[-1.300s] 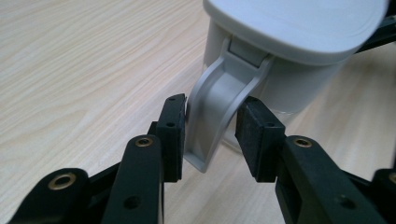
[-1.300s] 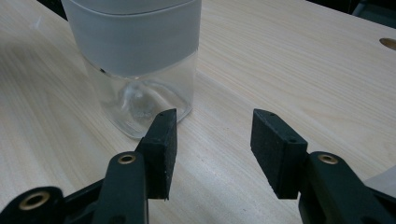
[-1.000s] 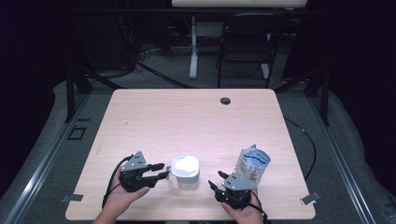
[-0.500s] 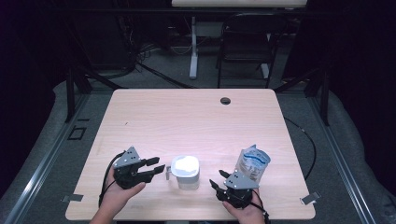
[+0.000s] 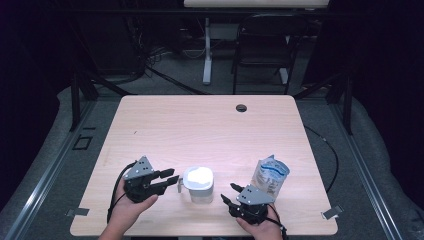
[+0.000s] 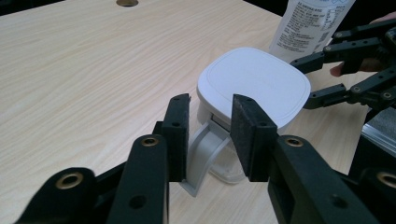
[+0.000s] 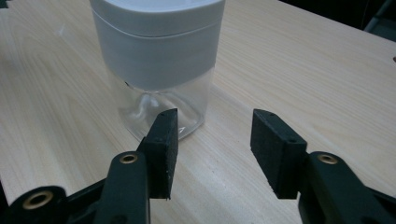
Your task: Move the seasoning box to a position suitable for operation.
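Note:
A clear jug (image 5: 198,184) with a white square lid stands near the table's front edge. Its grey handle (image 6: 205,154) faces my left gripper (image 5: 172,179). In the left gripper view the handle sits in the gap of that gripper (image 6: 210,121). Those jaws have just been closing, and I see no firm press of the pads on the handle. My right gripper (image 5: 228,192) lies in front and to the right of the jug (image 7: 154,51). Its jaws point at the jug's base and stand open with nothing between them (image 7: 212,126). The jug's lid (image 6: 254,79) is on.
A white and blue labelled pouch (image 5: 270,175) stands upright right of the jug, just behind my right hand. The wooden table (image 5: 200,130) has a cable hole (image 5: 241,107) near its far edge. A chair (image 5: 260,45) and desk legs stand beyond the table.
My left gripper's jaws have narrowed about the jug's handle after a small shift of the hand. The right gripper, jug and pouch have stayed put.

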### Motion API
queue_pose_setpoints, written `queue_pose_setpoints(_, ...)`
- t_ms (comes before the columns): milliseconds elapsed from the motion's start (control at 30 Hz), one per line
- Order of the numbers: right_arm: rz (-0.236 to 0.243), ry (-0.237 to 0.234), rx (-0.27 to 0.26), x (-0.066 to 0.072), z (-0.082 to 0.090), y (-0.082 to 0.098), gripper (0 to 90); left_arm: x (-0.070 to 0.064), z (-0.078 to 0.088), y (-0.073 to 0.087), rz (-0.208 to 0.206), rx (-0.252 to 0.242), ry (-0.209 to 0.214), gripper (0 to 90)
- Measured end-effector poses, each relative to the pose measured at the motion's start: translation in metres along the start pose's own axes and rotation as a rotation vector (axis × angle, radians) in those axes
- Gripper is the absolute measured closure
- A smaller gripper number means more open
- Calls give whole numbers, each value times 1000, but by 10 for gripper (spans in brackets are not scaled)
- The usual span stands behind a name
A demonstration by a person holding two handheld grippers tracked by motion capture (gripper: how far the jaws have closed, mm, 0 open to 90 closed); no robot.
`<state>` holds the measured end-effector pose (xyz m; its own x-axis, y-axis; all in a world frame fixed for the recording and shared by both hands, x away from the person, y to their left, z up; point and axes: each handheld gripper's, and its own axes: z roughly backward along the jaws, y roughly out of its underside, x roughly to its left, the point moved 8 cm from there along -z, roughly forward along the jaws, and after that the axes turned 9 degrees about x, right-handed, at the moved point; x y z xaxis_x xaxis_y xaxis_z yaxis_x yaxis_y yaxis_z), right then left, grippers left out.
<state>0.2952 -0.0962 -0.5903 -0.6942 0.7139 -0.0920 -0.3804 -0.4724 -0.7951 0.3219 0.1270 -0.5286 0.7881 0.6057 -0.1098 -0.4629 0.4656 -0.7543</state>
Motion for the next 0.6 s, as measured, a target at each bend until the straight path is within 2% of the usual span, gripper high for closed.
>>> queue_pose_setpoints(167,1,5,26,0,-1,1,551,-3,-1,-2,6,7,-11,683)
queue_pose_setpoints(300,0,12,10,-2,4,-5,585,-5,-3,-3,13,13,-13,694)
queue_pose_setpoints(400,-6,13,-1,-4,6,-10,606,-4,-3,-3,20,19,-31,694)
queue_pose_setpoints(600,-9,25,-22,-8,13,-21,650,-5,-4,-5,25,30,-29,700)
